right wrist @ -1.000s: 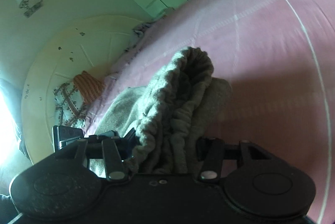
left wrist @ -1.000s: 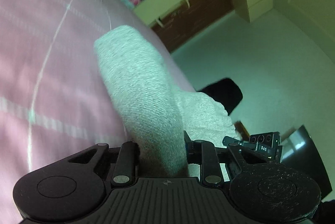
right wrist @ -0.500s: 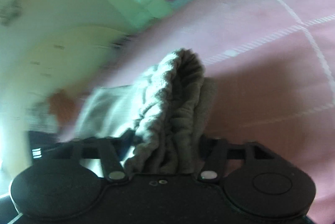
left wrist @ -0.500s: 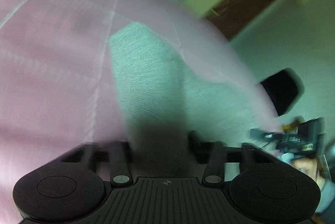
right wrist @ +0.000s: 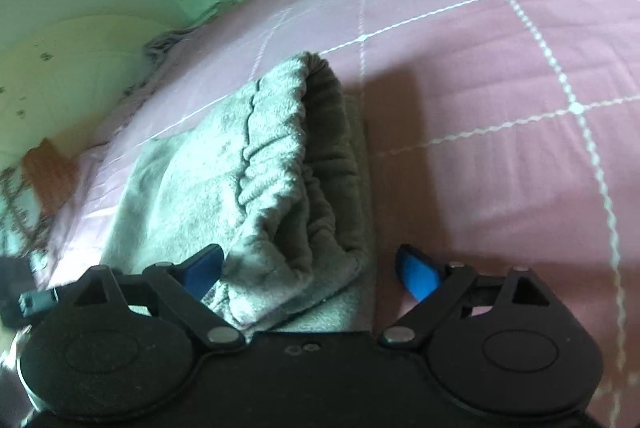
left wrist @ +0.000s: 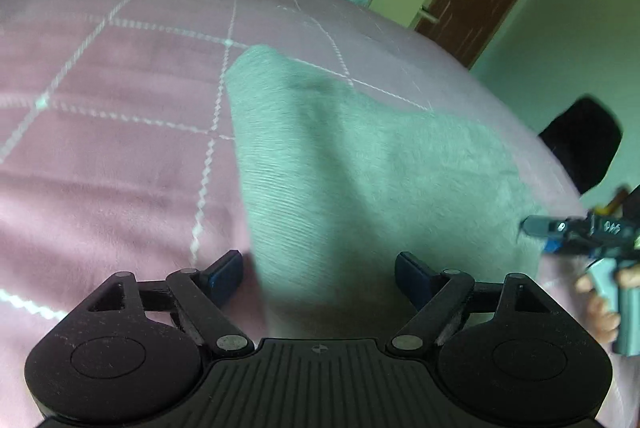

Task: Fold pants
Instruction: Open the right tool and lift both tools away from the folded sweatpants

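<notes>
From my end it's all sitting on a bed with a pink quilted cover (left wrist: 120, 156), thin white stitched lines crossing it in a big grid. Lying flat on it are the grey fleecy pants (left wrist: 360, 168), folded over, gathered elastic waistband (right wrist: 280, 164) on top at one end. Some crumpled patterned bedding (right wrist: 24, 196) sits at the far end, too blurry to make out.

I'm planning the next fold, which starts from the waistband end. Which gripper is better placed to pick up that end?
Right. The right gripper, jaws just opened, straddles the gathered elastic waistband of the grey pants on the pink bedspread. The left gripper, also just opened, faces only smooth folded cloth.
</notes>
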Demonstrator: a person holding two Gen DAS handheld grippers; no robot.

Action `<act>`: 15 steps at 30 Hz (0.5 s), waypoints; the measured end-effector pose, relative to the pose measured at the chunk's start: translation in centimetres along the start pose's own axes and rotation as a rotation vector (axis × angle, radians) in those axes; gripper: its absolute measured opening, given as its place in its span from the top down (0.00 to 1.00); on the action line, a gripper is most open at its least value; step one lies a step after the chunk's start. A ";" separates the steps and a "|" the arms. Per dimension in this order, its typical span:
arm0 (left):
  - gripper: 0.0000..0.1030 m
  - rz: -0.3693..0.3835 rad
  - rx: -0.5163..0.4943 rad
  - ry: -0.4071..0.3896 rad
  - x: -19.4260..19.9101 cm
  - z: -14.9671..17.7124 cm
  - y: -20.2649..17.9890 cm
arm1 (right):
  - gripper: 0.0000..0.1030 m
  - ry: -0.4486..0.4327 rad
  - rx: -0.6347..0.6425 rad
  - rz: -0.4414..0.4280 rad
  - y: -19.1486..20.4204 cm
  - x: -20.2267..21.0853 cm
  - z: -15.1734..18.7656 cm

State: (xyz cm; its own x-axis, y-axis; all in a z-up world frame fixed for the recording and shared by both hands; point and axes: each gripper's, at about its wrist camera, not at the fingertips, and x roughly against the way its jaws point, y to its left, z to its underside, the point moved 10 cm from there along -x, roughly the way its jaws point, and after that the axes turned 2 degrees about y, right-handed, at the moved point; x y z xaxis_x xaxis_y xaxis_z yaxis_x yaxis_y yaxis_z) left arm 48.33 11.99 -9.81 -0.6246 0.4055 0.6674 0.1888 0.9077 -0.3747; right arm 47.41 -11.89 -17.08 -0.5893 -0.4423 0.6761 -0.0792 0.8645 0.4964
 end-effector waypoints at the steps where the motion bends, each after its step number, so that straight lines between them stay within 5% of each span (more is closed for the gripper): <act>1: 0.20 -0.011 -0.026 -0.022 1.3 0.2 -1.0 | 0.09 -0.012 0.011 0.027 0.3 0.8 0.3; 3: 0.19 -0.063 -0.085 -0.061 4.3 0.6 -3.0 | 0.09 -0.039 0.074 0.068 1.2 3.0 1.2; 7: 0.01 -0.072 -0.124 -0.172 11.9 2.3 -7.2 | 0.02 -0.091 0.188 0.052 3.8 9.2 4.1; 15: 0.00 -0.122 -0.109 -0.309 23.8 6.8 -12.6 | 0.00 -0.306 0.220 0.031 9.1 23.4 6.9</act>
State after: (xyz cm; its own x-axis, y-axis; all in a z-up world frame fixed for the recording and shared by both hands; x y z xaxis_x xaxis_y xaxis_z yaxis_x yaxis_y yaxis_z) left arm 25.99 9.47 6.43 -0.8446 0.2564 0.4700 0.1681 0.9605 -0.2219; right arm 27.38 -12.70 -0.47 -0.8043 -0.3525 0.4784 -0.2094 0.9216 0.3270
